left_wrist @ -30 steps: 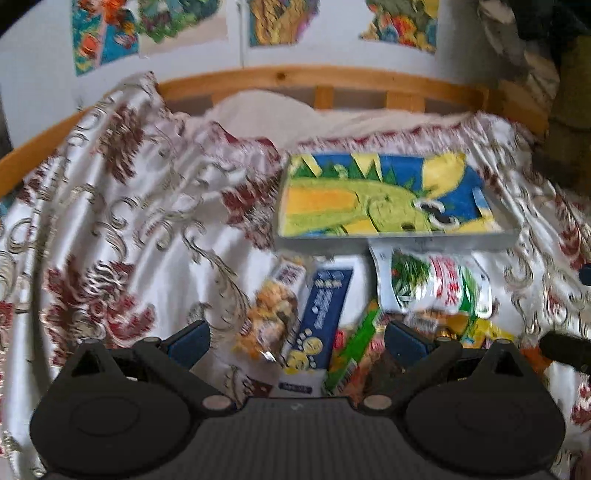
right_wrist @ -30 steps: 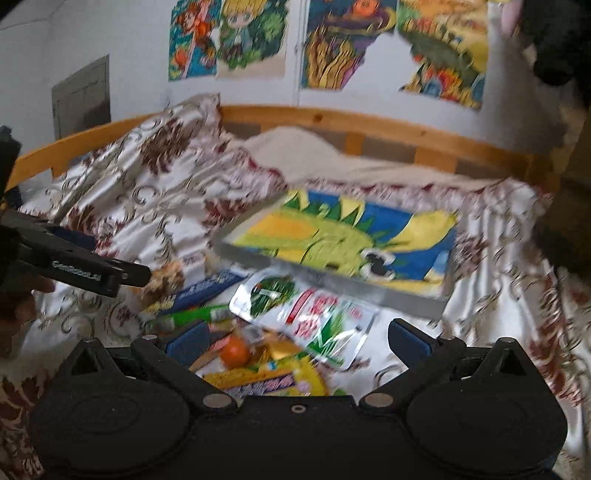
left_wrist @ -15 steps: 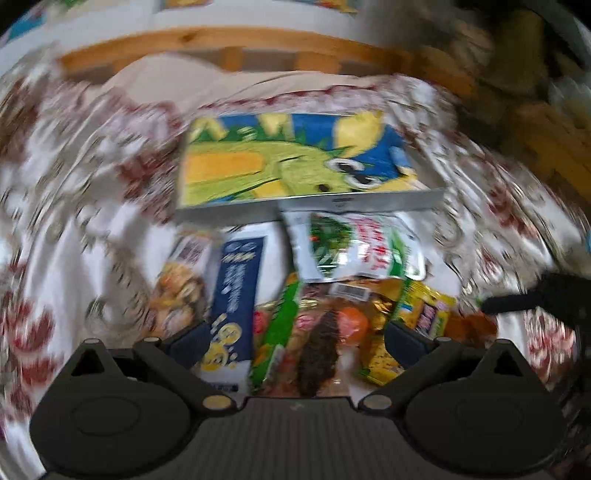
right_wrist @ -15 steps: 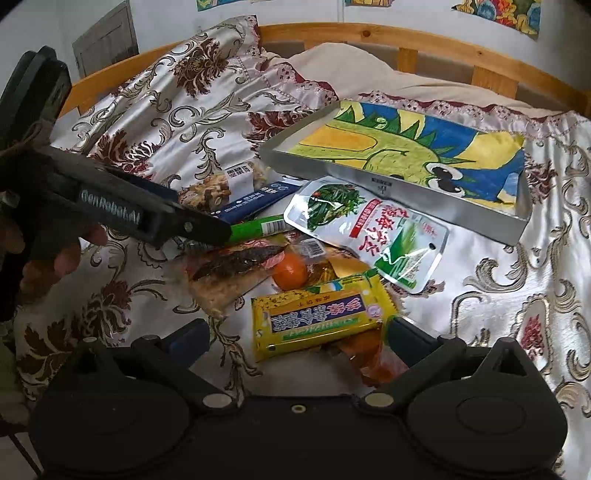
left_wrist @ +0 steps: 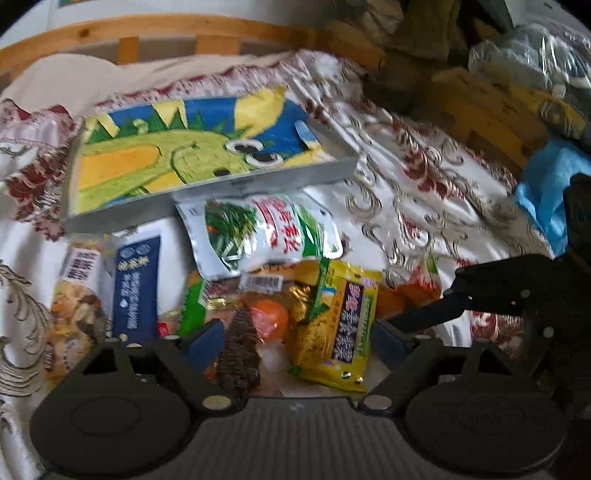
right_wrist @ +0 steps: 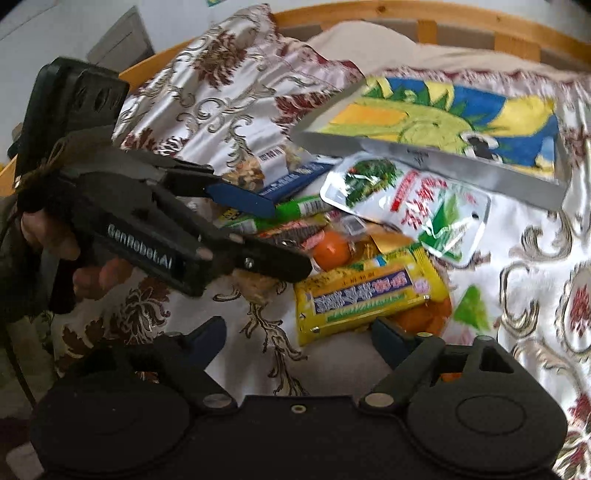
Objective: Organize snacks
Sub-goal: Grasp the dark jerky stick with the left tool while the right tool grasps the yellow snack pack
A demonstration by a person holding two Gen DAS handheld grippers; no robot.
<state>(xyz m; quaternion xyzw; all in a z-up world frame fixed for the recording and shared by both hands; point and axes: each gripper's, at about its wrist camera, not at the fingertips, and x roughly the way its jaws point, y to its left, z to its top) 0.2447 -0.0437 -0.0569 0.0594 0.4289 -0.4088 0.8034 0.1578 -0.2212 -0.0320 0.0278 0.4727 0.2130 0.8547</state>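
Note:
A pile of snack packets lies on the bed in front of a shallow grey tray [left_wrist: 288,177] [right_wrist: 443,158] with a dinosaur picture inside. The pile holds a white-green pouch [left_wrist: 258,232] [right_wrist: 406,210], a yellow packet [left_wrist: 343,325] [right_wrist: 369,295], a dark blue packet [left_wrist: 136,288], a nut-mix packet [left_wrist: 74,302] and an orange ball [left_wrist: 269,317] [right_wrist: 332,251]. My left gripper [left_wrist: 299,338] is open, low over the pile's near side; it also shows in the right wrist view [right_wrist: 291,240]. My right gripper [right_wrist: 299,338] is open, just before the yellow packet.
The bed has a white, red-flowered satin cover [right_wrist: 221,92] and a wooden headboard [left_wrist: 166,29]. A blue plastic bag [left_wrist: 546,184] and piled clutter [left_wrist: 517,55] lie at the right edge.
Both grippers have dropped closer to the snack pile. The left one has swung right and now hovers over the packets; the right one has neared the yellow packet.

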